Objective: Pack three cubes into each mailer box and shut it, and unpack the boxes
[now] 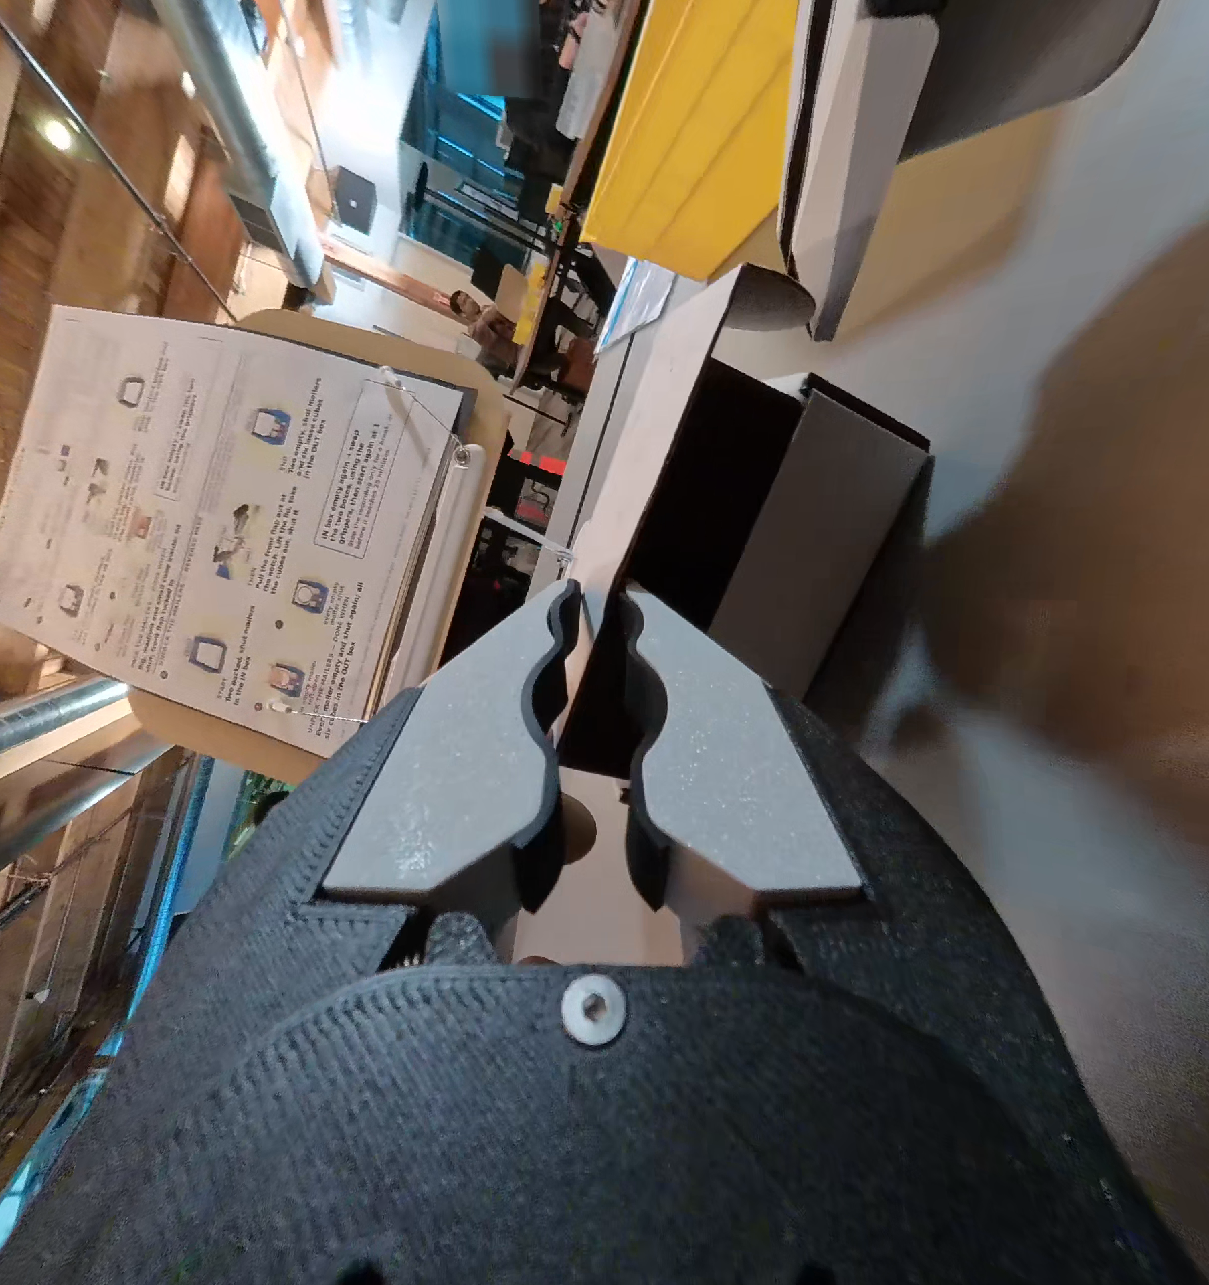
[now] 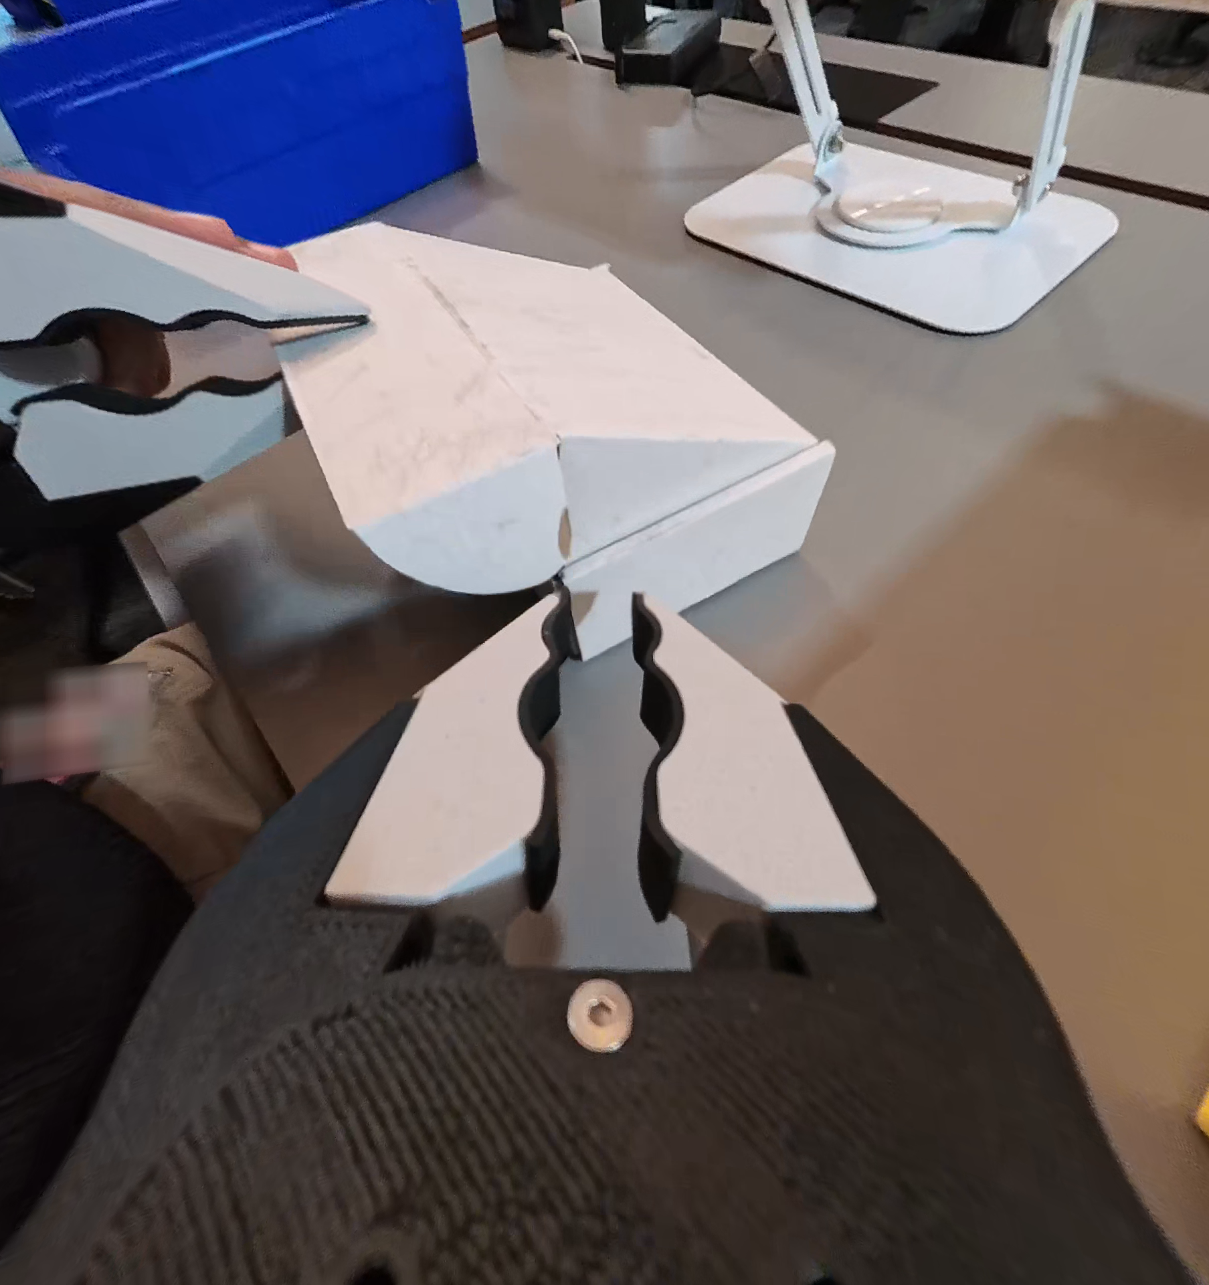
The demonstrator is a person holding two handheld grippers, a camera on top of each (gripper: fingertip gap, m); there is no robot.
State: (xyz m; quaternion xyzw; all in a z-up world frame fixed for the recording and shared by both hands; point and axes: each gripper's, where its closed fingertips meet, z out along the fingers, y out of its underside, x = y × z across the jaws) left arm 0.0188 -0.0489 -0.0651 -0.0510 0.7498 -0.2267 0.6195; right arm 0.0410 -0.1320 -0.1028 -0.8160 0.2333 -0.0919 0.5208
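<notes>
A white mailer box (image 2: 692, 542) sits on the grey table (image 2: 970, 626). Its lid (image 2: 414, 389) is raised at an angle. My left gripper (image 1: 598, 605) is shut on the lid's front flap (image 1: 591, 786), whose brown inner side and notch show between the fingers. The same gripper shows at the upper left of the right wrist view (image 2: 316, 348). The box's inside (image 1: 712, 487) looks dark, and no cubes show. My right gripper (image 2: 601, 612) is narrowly open and empty, with its tips at the box's near corner under the rounded side flap (image 2: 462, 542).
A blue bin (image 2: 240, 104) stands behind the box. A white stand (image 2: 900, 229) is at the back right. A yellow bin (image 1: 692, 139) and another white box (image 1: 858, 174) sit farther off. A printed sheet (image 1: 205, 500) hangs on a board. A seated person (image 2: 170, 730) is at the table's left edge.
</notes>
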